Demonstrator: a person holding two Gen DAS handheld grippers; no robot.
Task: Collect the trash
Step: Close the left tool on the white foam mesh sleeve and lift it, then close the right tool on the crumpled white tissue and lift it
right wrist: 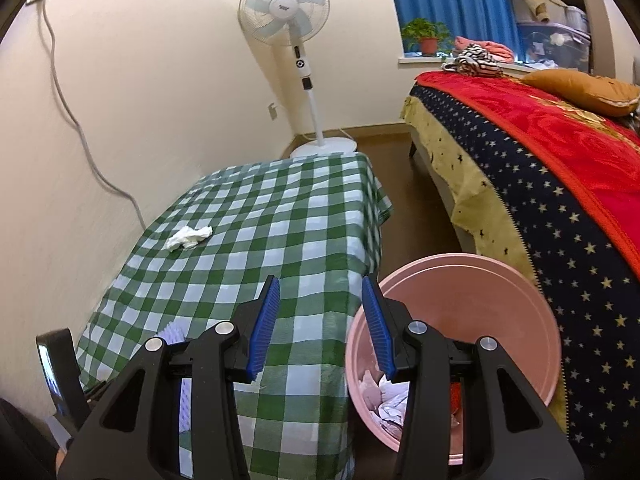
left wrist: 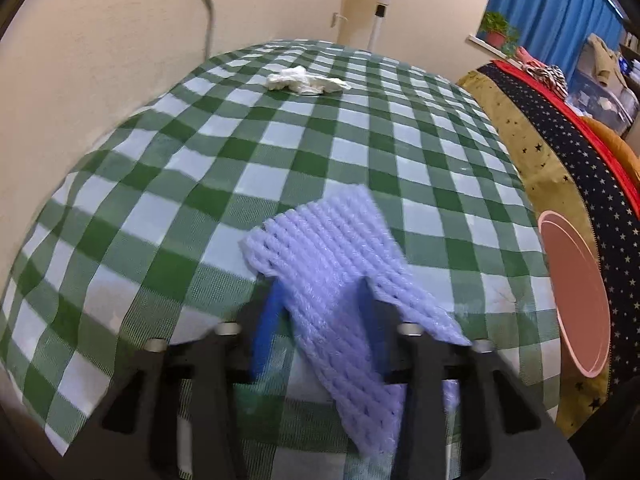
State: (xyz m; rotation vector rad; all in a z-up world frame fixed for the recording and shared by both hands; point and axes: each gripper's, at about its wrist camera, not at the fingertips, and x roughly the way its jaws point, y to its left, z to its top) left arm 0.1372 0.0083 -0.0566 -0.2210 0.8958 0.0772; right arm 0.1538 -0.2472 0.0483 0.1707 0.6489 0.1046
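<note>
The bed [right wrist: 560, 168] under its red and starred covers fills the right side of the room. Beside it stands the table [right wrist: 280, 216] in a green checked cloth, with the pink bin [right wrist: 460, 280] just off its near right corner, crumpled paper already lying in its bottom. A white tissue wad [right wrist: 188, 237] lies toward the table's far left edge. Near the front edge, the left gripper [left wrist: 320, 292] has the lilac foam net [left wrist: 332, 248] between its blue pads, apparently pinched. The right gripper [right wrist: 320, 288] hangs spread and empty over the near right corner.
</note>
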